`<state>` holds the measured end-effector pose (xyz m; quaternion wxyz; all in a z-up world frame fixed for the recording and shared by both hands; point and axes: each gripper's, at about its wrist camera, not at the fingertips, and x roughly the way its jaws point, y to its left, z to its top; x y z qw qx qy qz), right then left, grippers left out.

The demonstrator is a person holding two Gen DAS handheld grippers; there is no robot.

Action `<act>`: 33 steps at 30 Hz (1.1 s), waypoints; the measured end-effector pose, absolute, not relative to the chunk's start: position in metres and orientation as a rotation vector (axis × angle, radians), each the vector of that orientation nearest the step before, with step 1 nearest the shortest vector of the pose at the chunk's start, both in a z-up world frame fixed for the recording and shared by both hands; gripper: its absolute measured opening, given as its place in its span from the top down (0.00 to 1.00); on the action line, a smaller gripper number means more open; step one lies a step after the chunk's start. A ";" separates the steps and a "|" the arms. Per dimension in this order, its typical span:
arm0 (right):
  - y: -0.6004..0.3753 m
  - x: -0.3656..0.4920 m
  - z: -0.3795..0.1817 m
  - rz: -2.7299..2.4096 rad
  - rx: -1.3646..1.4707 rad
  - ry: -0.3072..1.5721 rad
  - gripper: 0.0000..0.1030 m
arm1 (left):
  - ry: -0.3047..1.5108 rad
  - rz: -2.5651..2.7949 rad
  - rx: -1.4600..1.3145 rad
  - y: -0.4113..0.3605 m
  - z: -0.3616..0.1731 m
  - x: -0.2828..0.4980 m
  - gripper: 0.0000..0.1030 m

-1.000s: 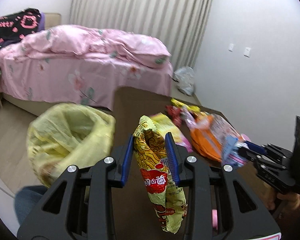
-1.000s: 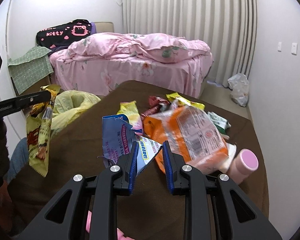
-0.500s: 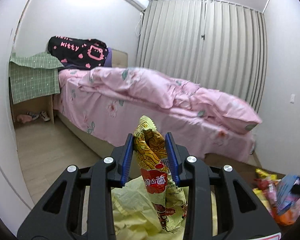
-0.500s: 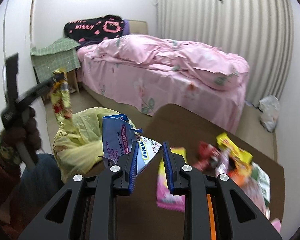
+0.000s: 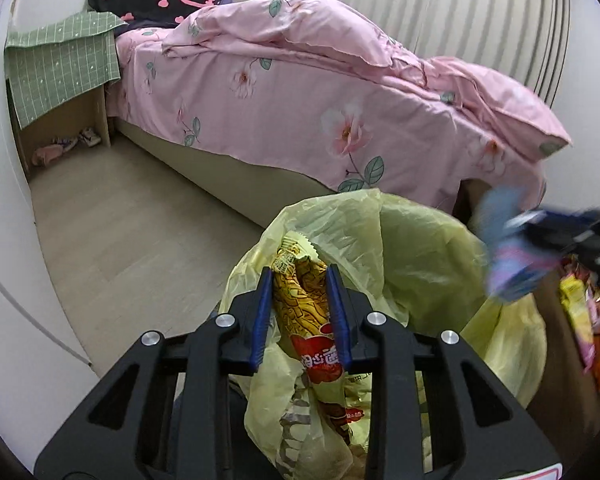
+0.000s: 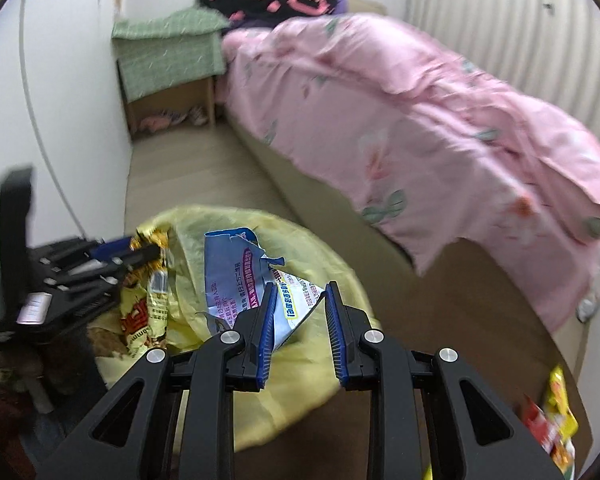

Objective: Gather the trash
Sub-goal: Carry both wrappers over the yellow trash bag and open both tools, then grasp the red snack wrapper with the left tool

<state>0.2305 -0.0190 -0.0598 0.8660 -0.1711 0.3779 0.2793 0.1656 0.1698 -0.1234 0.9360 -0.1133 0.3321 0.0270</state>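
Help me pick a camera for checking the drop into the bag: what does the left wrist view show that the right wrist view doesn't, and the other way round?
Only the left wrist view shows, close up, the left gripper clamped on the yellow snack packet, hanging into the bag's mouth. Only the right wrist view shows, sharply, the right gripper with the torn blue-and-white wrapper between its pads; in the left view it is a blur. Both show the yellow trash bag, the pink bed and leftover wrappers on the brown table.
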 end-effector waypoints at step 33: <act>-0.118 0.148 -0.034 0.518 -0.228 0.710 0.47 | 0.605 -0.170 -0.393 0.145 -0.047 0.140 0.38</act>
